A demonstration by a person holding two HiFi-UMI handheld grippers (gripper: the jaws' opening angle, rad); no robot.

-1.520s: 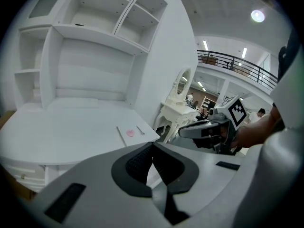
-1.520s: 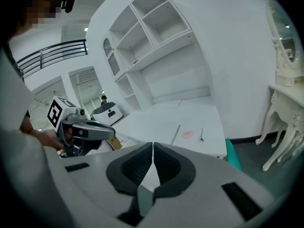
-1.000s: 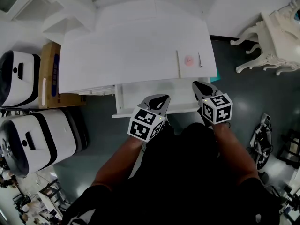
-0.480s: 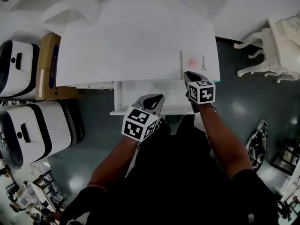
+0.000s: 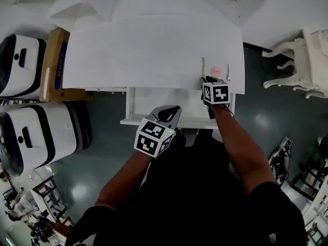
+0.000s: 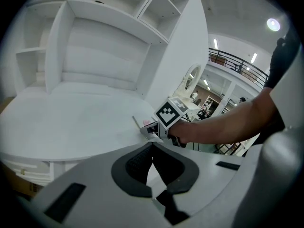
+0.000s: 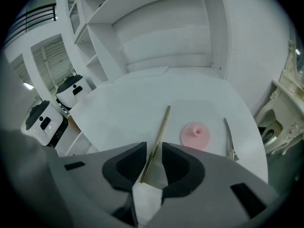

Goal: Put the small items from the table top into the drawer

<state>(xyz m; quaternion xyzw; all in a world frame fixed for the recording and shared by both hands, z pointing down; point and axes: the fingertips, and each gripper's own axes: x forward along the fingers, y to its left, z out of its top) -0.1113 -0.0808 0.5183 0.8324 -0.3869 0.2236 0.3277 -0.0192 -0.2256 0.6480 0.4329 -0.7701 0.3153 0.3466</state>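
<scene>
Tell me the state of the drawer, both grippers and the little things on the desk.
Drawer: pulled open.
Left gripper: fingers together, holding nothing.
Right gripper: fingers apart, either side of the gold stick, not closed on it.
Gold stick: lying flat on the desk.
Pink disc: on the desk, untouched.
Hair clip: on the desk, untouched.

Likely showroom: white desk [image 5: 154, 50], ornate chair [image 5: 312, 60] (mezzanine railing [image 6: 232, 61]).
</scene>
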